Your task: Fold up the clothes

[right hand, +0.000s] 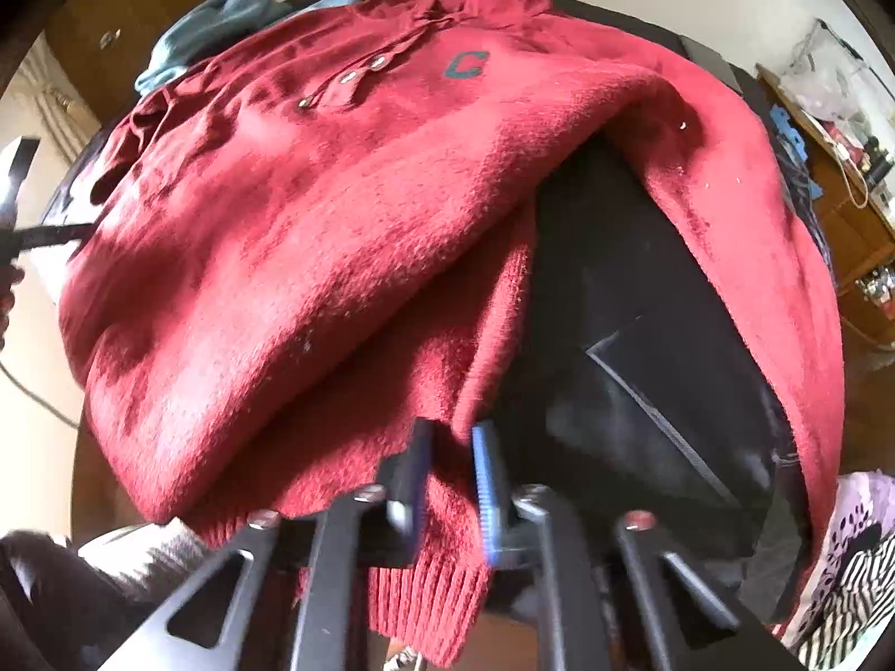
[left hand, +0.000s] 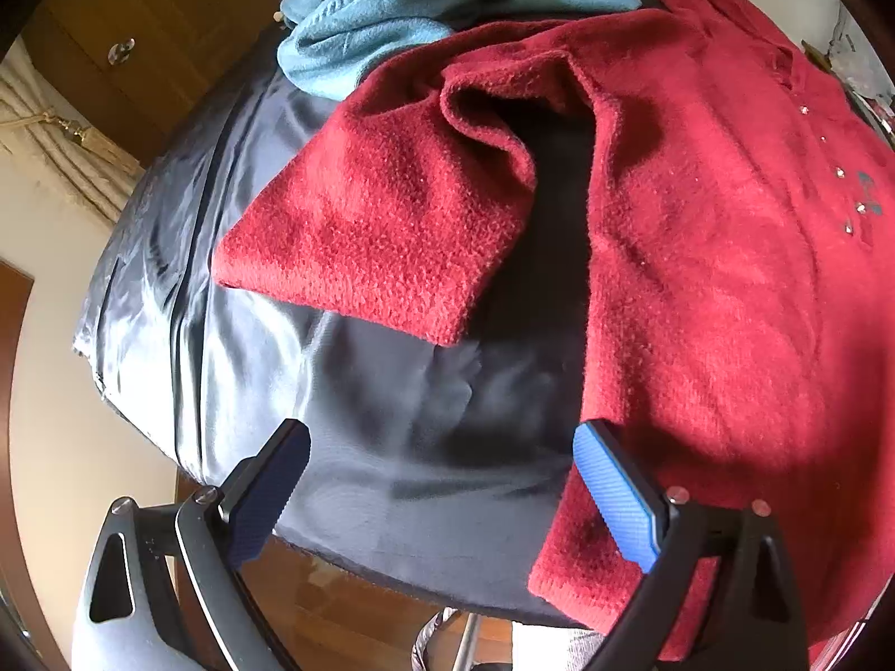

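Fuzzy red knit hooded sweater lies spread on dark cloth-covered table. My right claw pinches its ribbed hem; left claw gapes, holding nothing. Soft, thick, floppy: best taken at the edges.

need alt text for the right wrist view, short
The right gripper is shut on the ribbed hem of a red sweater that is spread over a dark table cover. The sweater has a dark letter C on its chest and a hood at the far end; a blue garment lies behind it.
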